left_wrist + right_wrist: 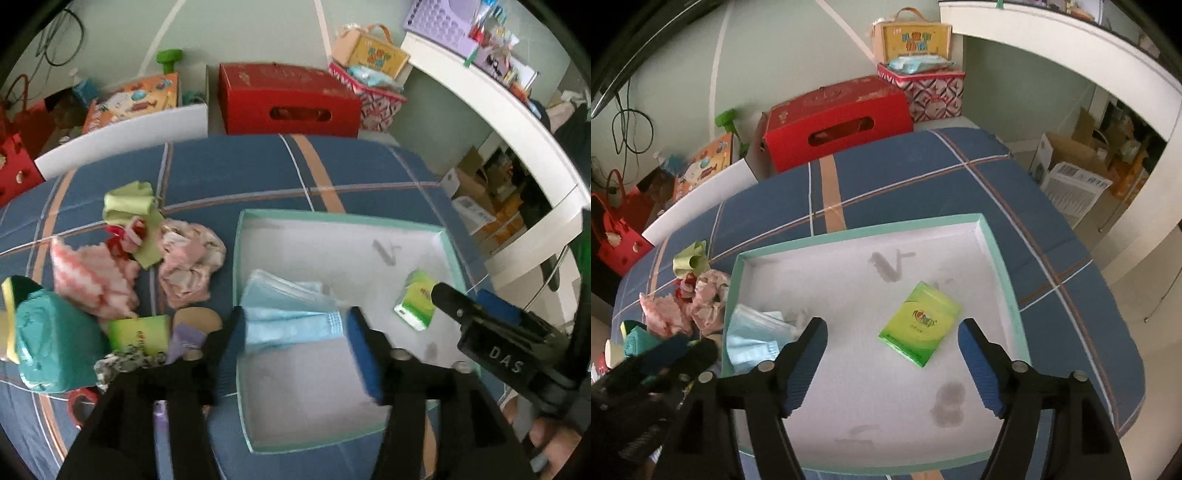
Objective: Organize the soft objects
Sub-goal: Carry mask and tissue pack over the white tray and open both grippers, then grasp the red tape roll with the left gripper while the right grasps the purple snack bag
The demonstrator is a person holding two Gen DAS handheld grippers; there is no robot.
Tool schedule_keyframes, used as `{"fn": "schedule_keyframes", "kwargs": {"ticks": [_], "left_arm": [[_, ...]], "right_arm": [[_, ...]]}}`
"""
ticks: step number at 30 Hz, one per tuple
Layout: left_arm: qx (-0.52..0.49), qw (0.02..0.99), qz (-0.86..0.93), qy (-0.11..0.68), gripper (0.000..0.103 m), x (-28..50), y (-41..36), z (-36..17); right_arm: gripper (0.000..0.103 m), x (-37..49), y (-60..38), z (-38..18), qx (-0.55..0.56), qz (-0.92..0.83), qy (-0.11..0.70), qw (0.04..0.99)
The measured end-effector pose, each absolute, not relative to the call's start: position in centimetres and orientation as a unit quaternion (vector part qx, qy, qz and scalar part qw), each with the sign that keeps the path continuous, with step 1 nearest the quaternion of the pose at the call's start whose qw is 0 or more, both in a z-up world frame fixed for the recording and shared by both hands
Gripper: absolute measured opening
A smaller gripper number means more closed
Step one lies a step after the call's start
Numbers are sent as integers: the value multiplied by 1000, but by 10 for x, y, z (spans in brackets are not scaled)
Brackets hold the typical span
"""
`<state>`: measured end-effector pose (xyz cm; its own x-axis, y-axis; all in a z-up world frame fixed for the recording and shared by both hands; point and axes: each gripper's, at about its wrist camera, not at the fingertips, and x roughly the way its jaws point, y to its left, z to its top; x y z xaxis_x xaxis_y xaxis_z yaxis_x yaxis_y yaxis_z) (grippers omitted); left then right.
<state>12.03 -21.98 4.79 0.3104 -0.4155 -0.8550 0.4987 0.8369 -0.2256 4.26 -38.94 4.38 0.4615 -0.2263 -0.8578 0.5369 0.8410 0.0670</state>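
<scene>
A shallow white box with a teal rim lies on the blue plaid bed cover. A stack of light blue face masks rests in its left corner. My left gripper straddles the masks with its jaws wide apart, and the pads are not pressing on them. A green tissue pack lies on the box floor. My right gripper hovers open just above it, holding nothing. Left of the box sit a pink cloth, a pink-and-white towel and a light green cloth.
Near the pile are a teal bag, a second green pack, a cardboard roll and a red tape ring. A red carton stands beyond the bed. A white desk curves along the right.
</scene>
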Motion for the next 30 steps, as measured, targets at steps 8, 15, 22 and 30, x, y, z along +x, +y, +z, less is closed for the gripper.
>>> {"fn": "schedule_keyframes", "kwargs": {"ticks": [8, 15, 22, 30], "left_arm": [[19, 850, -199, 487, 81, 123, -145, 65], [-41, 865, -119, 486, 81, 121, -59, 57], [-72, 867, -68, 489, 86, 117, -6, 43], [-74, 851, -58, 516, 91, 101, 7, 9]], "right_arm": [[82, 37, -373, 65, 142, -217, 449, 855], [82, 62, -322, 58, 100, -145, 467, 867], [82, 77, -250, 53, 47, -60, 472, 879], [82, 71, -195, 27, 29, 8, 498, 867]]}}
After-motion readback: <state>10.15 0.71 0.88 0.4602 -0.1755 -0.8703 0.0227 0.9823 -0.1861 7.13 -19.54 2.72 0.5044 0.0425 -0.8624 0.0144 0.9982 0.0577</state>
